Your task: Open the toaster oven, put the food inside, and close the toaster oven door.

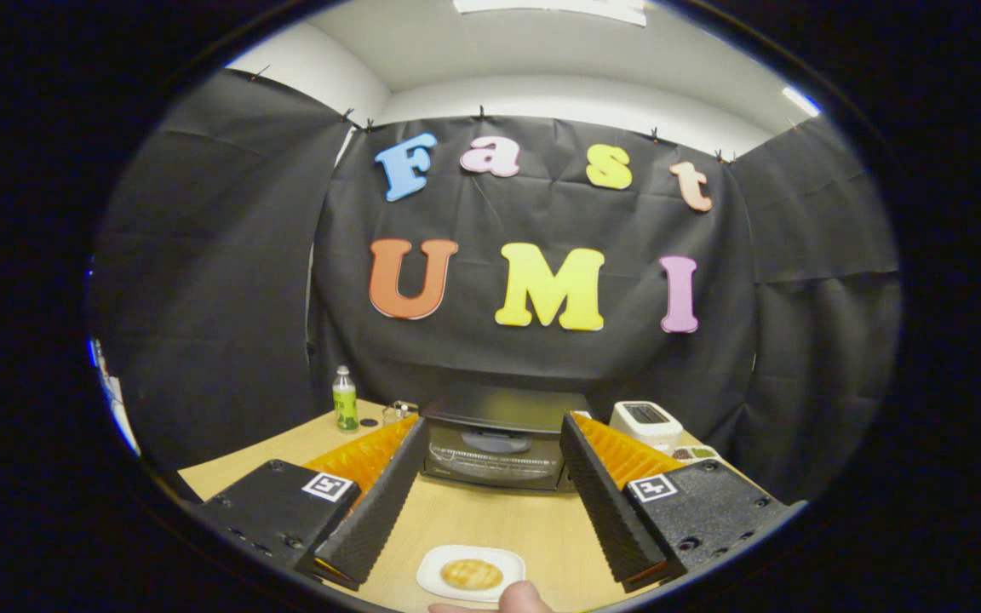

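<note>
Currently the gripper point(490, 494) is wide open, holding nothing. Toaster oven point(497, 449) sits on the table point(490, 519) beyond the fingers, door closed. Food point(472, 574) lies on a white plate point(435, 569) nearer, between the fingers; a fingertip point(523, 598) is just beside the plate.

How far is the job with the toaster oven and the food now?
Nothing looks done: the toaster oven door is shut. The hand-held gripper is open and empty, aimed at the oven. The food lies on its plate. Opening, loading and closing remain.
</note>
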Tool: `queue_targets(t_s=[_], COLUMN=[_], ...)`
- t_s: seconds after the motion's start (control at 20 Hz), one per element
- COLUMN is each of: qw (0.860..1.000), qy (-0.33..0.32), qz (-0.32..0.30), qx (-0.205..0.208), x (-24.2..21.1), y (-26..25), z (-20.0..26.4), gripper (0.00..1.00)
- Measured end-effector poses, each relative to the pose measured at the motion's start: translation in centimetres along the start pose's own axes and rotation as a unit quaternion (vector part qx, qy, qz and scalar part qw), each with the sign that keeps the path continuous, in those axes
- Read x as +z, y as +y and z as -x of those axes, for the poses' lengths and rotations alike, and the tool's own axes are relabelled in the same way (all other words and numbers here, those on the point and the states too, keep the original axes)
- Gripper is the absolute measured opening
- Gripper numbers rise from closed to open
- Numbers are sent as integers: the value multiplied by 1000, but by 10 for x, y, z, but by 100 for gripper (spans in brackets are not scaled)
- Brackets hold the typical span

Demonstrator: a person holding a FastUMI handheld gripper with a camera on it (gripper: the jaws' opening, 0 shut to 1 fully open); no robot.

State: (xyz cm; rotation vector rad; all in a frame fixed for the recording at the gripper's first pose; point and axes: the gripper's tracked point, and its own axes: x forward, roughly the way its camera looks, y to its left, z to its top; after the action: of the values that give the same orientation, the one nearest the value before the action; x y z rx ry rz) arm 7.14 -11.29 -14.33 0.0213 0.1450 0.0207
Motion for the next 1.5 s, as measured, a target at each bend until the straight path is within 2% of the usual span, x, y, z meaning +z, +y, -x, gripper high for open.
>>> queue_targets(t_s=[0.2, 0.35, 0.65, 0.85, 1.2, 1.3, 1.4, 1.5], qw=[999, 999, 998, 998, 996, 996, 995, 993], qy=[36, 21, 25, 37, 56, 66, 72, 65], qz=[-12, -26, -55, -45, -37, -31, -45, -89], qx=[-17, -38, -22, -35, -61, -60, -52, -38], x=[-32, -33, -54, -77, -119, -117, -120, -124], y=[-36, -50, -26, -15, -20, -18, -17, -17], z=[-52, -100, -197, -243, -279, -276, -274, -269], gripper=[100, 100, 100, 100, 100, 100, 100, 100])
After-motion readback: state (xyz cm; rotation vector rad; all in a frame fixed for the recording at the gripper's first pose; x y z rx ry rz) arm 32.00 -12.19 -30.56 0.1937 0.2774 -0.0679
